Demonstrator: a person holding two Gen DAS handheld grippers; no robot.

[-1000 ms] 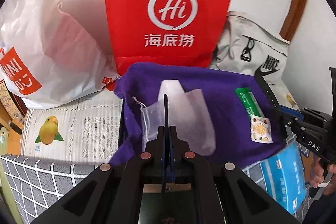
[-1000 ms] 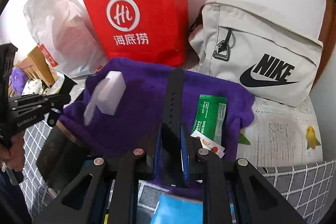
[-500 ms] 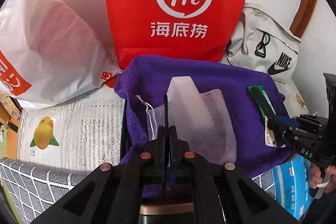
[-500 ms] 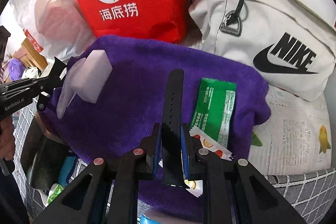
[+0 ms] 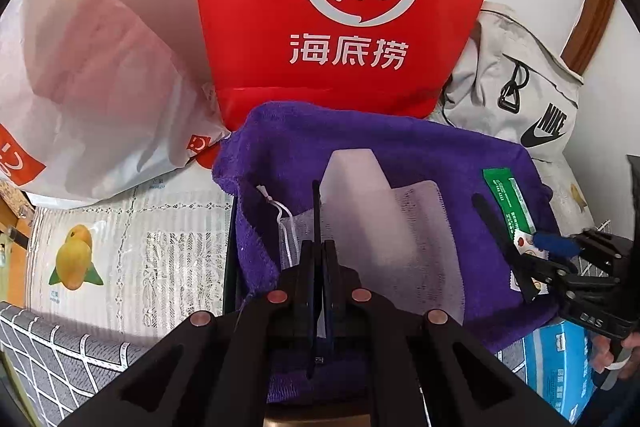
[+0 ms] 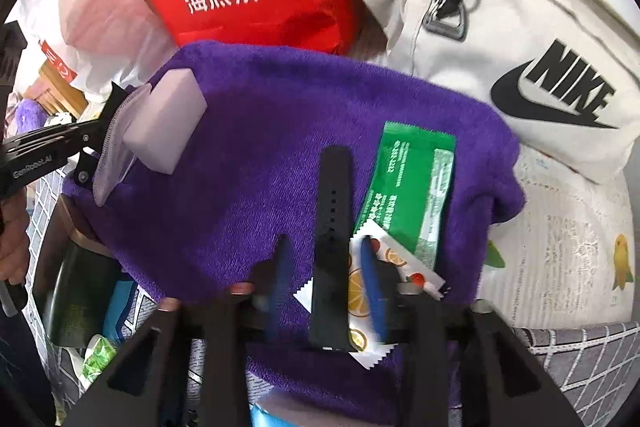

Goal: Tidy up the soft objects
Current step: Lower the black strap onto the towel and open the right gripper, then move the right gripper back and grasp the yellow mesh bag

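A purple towel (image 5: pixel 400 155) (image 6: pixel 280 115) covers a box. My left gripper (image 5: pixel 318 227) is shut on the edge of a white mesh pouch (image 5: pixel 416 239) that holds a white foam block (image 5: pixel 356 187); pouch (image 6: pixel 116 147) and block (image 6: pixel 164 123) also show in the right wrist view, hanging just over the towel. My right gripper (image 6: pixel 326 259) is open, its blue-padded fingers either side of a black watch strap (image 6: pixel 332 227) that lies on the towel. A green sachet (image 6: pixel 408 187) and a fruit-print sachet (image 6: pixel 376 299) lie beside the strap.
A red paper bag (image 5: pixel 344 7) stands behind the towel, a white plastic bag (image 5: pixel 92 67) to its left, a grey Nike bag (image 6: pixel 520 47) to its right. A lace cloth with fruit print (image 5: pixel 120 247) and a blue box (image 5: pixel 560 367) lie in front.
Both grippers have moved forward over the towel. My right gripper has opened and let the black strap drop onto the towel. My left gripper stays shut on the pouch.
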